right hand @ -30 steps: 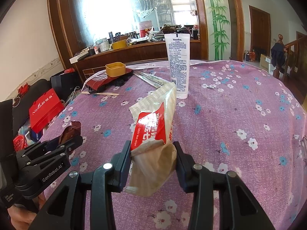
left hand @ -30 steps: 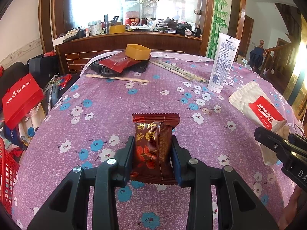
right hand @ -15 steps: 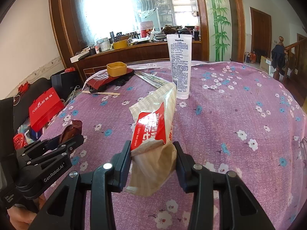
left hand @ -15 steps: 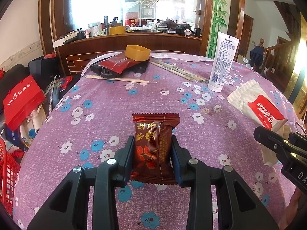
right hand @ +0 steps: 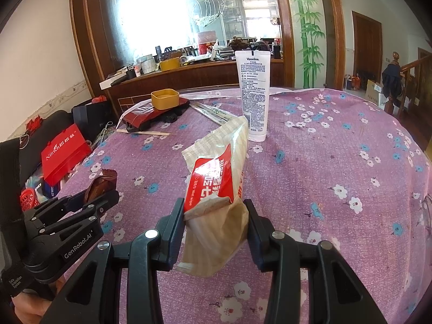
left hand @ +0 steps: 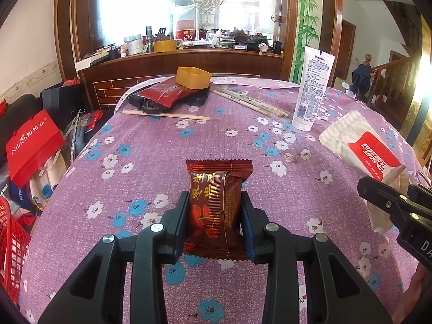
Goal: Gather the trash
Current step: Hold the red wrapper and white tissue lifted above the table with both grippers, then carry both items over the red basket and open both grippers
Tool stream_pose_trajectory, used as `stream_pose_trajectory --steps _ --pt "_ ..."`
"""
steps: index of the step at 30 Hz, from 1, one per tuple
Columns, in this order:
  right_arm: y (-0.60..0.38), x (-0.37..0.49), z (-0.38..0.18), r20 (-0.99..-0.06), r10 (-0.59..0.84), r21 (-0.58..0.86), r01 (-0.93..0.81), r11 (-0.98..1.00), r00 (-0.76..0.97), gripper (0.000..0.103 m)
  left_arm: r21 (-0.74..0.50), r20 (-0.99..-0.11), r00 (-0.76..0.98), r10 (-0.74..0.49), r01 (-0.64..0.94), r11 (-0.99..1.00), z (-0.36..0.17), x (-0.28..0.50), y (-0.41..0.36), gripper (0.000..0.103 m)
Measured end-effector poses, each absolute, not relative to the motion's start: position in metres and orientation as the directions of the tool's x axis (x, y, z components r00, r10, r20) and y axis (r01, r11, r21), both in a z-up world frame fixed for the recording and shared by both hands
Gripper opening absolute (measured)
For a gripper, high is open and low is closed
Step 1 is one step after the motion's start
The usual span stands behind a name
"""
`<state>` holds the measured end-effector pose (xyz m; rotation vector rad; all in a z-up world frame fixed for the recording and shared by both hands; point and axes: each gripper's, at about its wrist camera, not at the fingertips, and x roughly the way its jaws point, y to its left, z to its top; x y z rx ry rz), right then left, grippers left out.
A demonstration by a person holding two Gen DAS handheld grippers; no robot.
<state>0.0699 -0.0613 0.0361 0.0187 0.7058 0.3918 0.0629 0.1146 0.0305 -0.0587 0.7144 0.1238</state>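
My left gripper (left hand: 214,213) is shut on a dark red snack wrapper (left hand: 216,205) with gold writing, held above the purple flowered tablecloth (left hand: 151,145). My right gripper (right hand: 214,217) is shut on a crumpled beige wet-wipe packet (right hand: 218,178) with a red label. The packet also shows at the right of the left wrist view (left hand: 361,145), with the right gripper (left hand: 378,189) below it. The left gripper (right hand: 100,199) and its wrapper (right hand: 104,182) show at the left of the right wrist view.
A white Vaseline tube (right hand: 253,94) stands upright at the far middle. A yellow tub (left hand: 193,78) sits on a red pouch and a black object at the far edge, with chopsticks (left hand: 164,114) beside them. A red bag (left hand: 33,145) and red basket (left hand: 10,248) are on the floor, left.
Both grippers have lifted slightly with their items still held; the view has barely shifted. Nothing was let go.
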Motion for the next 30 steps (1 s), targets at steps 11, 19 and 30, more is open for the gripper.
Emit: stream_pose_trajectory --steps 11,19,30 --pt "-0.068 0.070 0.044 -0.598 0.340 0.136 -0.326 0.936 0.726 0.045 0.008 -0.625 0.771 0.121 -0.149 0.989 0.043 0.055 0.110 0.034" --pt "-0.057 0.055 0.054 -0.594 0.395 0.161 -0.378 0.912 0.701 0.045 -0.015 -0.608 0.781 0.141 -0.189 0.982 0.069 0.000 0.129 0.034" --pt "0.020 0.001 0.073 -0.602 0.549 0.203 -0.554 0.807 0.579 0.045 -0.081 -0.586 0.778 0.227 -0.335 0.939 0.086 -0.091 0.217 0.034"
